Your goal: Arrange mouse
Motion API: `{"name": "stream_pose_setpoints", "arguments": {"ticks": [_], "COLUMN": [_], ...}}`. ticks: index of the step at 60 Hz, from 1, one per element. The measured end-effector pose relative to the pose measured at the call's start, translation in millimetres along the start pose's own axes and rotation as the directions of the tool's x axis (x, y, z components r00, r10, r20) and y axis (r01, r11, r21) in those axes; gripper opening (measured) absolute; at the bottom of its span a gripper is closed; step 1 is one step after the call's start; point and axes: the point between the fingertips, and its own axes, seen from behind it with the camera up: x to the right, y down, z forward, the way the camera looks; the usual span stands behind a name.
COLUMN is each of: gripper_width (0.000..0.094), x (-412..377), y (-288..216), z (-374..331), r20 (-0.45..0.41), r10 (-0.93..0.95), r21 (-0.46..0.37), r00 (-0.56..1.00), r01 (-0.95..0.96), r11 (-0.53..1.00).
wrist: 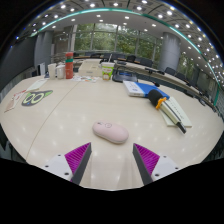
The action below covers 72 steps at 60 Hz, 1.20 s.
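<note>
A pale pink-white mouse (110,132) lies on the light table (70,110), just ahead of my fingers and between their lines. My gripper (112,160) is open and empty, its magenta pads (78,156) spread wide on both sides. The mouse is apart from both fingers, a short way beyond the tips.
Right of the mouse lie a yellow-and-black tool (160,102), a long white strip (176,114) and a blue-white book (133,88). At the far left is a card with green markings (36,98). Bottles and boxes (62,70) stand at the back.
</note>
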Motion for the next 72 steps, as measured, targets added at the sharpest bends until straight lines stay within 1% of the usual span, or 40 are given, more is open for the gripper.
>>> {"name": "stream_pose_setpoints", "arguments": {"ticks": [9, 21, 28, 31, 34, 36, 39, 45, 51, 58, 63, 69, 72], "gripper_width": [0.0846, 0.0841, 0.0812, 0.0777, 0.0708, 0.0636, 0.0491, 0.0442, 0.0369, 0.0341, 0.0341, 0.0341, 0.0339], "x": [12, 18, 21, 21, 22, 21, 18, 20, 22, 20, 10, -19, -49], "y": [-13, -37, -48, -51, -55, -56, -58, -60, -60, -65, -94, -159, -194], "z": [39, 72, 90, 97, 104, 107, 110, 112, 111, 105, 87, 51, 31], "r20": [0.003, 0.022, 0.029, 0.032, 0.039, 0.047, 0.059, 0.027, 0.004, -0.033, -0.066, -0.089, -0.075], "r10": [-0.007, 0.014, 0.031, 0.038, 0.053, 0.066, 0.085, 0.077, 0.093, 0.101, 0.101, 0.106, 0.119], "r21": [0.002, 0.014, 0.013, 0.012, 0.013, 0.011, 0.012, 0.022, 0.017, 0.005, 0.049, 0.149, 0.196], "r00": [1.000, 1.000, 0.999, 0.999, 0.998, 0.997, 0.995, 0.997, 0.996, 0.994, 0.993, 0.990, 0.990], "r01": [0.007, -0.014, -0.032, -0.039, -0.054, -0.066, -0.086, -0.078, -0.093, -0.101, -0.097, -0.092, -0.102], "r11": [1.000, 1.000, 0.999, 0.999, 0.998, 0.998, 0.996, 0.997, 0.996, 0.995, 0.994, 0.985, 0.975]}}
